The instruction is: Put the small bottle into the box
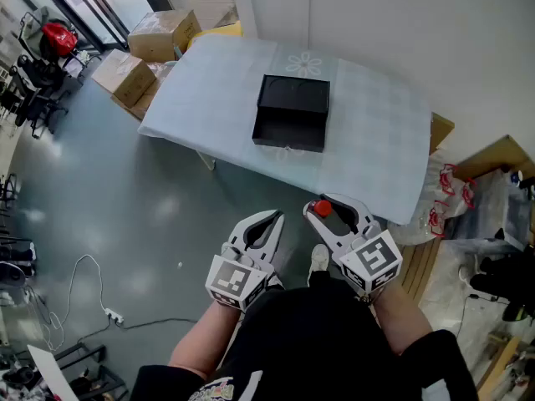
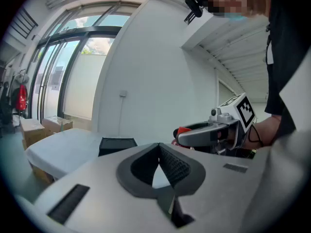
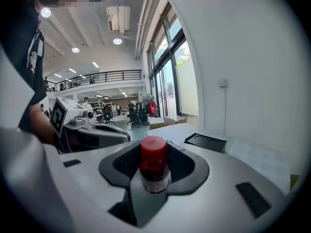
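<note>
A small bottle (image 1: 323, 209) with a red cap (image 3: 153, 152) stands upright between the jaws of my right gripper (image 1: 328, 208), which is shut on it. My left gripper (image 1: 269, 220) is beside it on the left, shut with nothing in it. Both are held in front of the person's body, over the grey floor and short of the table's near edge. The black box (image 1: 291, 111) lies open on the white-covered table (image 1: 376, 140), its lid raised at the far side. In the left gripper view the box (image 2: 116, 145) sits ahead, and the right gripper (image 2: 182, 136) shows at the right.
Cardboard boxes (image 1: 159, 33) stack on the floor past the table's left end. Red-and-white plastic bags (image 1: 447, 199) and wooden boards lie at the table's right. A power strip with cable (image 1: 109, 314) lies on the floor at left. A white wall runs behind the table.
</note>
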### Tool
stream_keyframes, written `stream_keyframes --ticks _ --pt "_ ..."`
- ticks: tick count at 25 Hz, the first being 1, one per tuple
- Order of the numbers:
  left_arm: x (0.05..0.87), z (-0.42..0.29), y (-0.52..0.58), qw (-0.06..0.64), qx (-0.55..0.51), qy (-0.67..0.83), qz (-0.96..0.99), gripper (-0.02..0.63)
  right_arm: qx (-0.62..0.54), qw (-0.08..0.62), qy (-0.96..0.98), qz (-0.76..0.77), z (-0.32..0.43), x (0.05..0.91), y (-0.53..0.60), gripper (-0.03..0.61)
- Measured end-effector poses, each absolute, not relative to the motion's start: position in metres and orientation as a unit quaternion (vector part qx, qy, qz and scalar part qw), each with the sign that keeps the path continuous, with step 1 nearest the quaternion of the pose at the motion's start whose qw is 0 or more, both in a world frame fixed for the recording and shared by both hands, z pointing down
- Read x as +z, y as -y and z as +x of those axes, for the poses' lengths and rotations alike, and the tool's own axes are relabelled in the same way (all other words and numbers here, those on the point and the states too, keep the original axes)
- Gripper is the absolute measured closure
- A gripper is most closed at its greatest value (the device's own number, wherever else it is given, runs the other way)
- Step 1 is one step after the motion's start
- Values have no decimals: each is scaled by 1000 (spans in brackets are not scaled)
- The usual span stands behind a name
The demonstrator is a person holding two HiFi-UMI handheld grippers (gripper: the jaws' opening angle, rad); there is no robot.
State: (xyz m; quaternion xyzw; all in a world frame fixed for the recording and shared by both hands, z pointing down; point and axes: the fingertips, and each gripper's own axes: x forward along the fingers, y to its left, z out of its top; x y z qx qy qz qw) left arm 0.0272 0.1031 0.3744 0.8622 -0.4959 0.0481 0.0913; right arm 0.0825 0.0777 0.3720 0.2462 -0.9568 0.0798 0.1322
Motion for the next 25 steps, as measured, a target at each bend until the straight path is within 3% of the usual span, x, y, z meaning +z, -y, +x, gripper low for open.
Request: stream_keyframes --ticks 25 --pt "372 -19 -133 96 43 509 854 606 84 123 962 229 34 364 -102 418"
